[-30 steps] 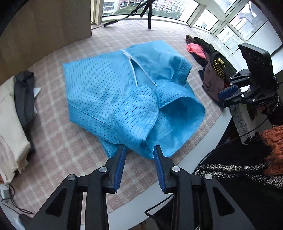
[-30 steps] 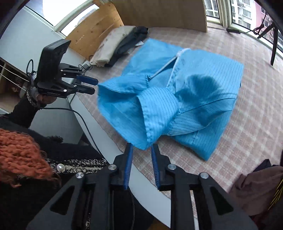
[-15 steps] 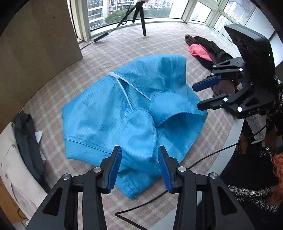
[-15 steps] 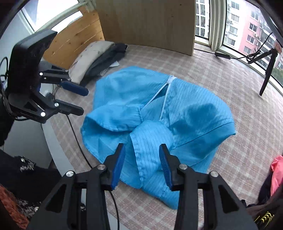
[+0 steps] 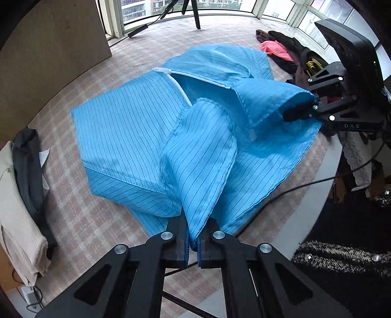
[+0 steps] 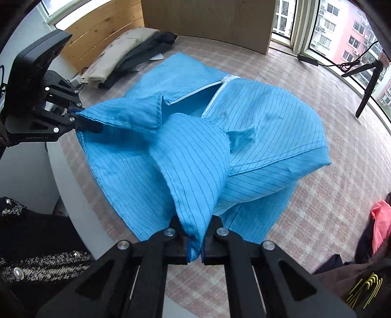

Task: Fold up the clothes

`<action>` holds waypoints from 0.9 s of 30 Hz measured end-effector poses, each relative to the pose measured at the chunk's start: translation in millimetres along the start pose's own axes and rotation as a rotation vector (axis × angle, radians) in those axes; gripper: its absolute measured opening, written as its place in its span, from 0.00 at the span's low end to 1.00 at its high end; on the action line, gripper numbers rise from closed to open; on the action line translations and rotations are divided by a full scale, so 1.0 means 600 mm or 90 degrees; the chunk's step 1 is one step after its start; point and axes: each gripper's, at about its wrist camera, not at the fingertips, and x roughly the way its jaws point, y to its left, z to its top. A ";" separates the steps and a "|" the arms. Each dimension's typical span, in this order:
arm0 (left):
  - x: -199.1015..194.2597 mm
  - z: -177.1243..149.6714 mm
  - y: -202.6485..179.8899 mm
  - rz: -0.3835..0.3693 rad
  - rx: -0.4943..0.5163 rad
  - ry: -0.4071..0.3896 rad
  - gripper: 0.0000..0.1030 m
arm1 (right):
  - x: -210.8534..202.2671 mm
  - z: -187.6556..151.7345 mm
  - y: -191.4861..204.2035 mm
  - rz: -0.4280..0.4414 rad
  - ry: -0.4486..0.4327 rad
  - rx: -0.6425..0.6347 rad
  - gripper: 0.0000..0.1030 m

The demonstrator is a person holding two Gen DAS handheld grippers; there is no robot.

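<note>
A blue striped jacket (image 5: 127, 127) with a white zipper (image 5: 180, 90) lies on the checked tablecloth (image 5: 80, 220). In the left wrist view my left gripper (image 5: 193, 244) is shut on the end of one sleeve (image 5: 200, 161), which bulges up from the jacket. The right gripper (image 5: 311, 107) at the right edge pinches the other sleeve's cuff. In the right wrist view my right gripper (image 6: 195, 247) is shut on its sleeve (image 6: 195, 166), and the left gripper (image 6: 79, 119) grips a cuff at the left. Both cuffs are lifted off the cloth.
Folded beige and dark clothes (image 5: 19, 195) lie at the table's left. A heap with a pink garment (image 5: 276, 49) sits at the far right. The table's pale edge (image 5: 320, 186) and a black cable (image 5: 293, 188) run beside a person's dark sleeve (image 5: 342, 259). A tripod (image 5: 193, 14) stands by the windows.
Both grippers came down onto the jacket. Their jaws widened, then closed on a sleeve end each; the sleeves now rise into the jaws.
</note>
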 end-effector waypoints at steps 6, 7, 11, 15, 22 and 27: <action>0.093 -0.045 -0.030 -0.038 -0.031 0.035 0.10 | 0.109 -0.047 0.011 -0.015 0.056 0.032 0.04; 0.106 -0.048 -0.030 -0.025 -0.032 0.039 0.14 | 0.122 -0.046 0.004 -0.010 0.055 0.049 0.04; 0.068 -0.067 -0.016 -0.031 -0.054 0.039 0.24 | 0.131 -0.041 -0.015 0.008 0.035 0.088 0.04; -0.024 -0.086 0.010 -0.046 -0.079 0.003 0.36 | 0.125 -0.042 -0.012 0.007 0.027 0.080 0.04; -0.109 0.064 0.096 0.048 -0.096 -0.132 0.38 | 0.127 -0.036 -0.021 0.010 0.027 0.087 0.04; -0.003 0.162 0.152 0.065 -0.098 -0.134 0.39 | 0.129 -0.029 -0.030 0.008 0.029 0.100 0.04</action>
